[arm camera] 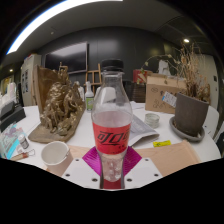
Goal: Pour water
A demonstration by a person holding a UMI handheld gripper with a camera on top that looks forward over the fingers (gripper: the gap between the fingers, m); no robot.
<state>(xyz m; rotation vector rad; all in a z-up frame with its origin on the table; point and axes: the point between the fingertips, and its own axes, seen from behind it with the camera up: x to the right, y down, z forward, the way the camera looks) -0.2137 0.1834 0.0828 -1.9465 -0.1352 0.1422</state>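
Note:
A clear plastic bottle [112,125] with a red label and a white cap stands upright between my fingers. My gripper [111,166] is shut on the bottle, both magenta pads [92,160] pressing its lower body. A small white cup [54,153] sits on the white table [205,148] just to the left of the fingers. Whether the bottle's base rests on the table is hidden.
A brown carved ornament [60,108] stands behind the cup at the left. A dark pot with dry twigs [189,110] sits on a saucer at the right. A tan mat [172,157] lies right of the fingers, a small bowl [150,120] behind the bottle.

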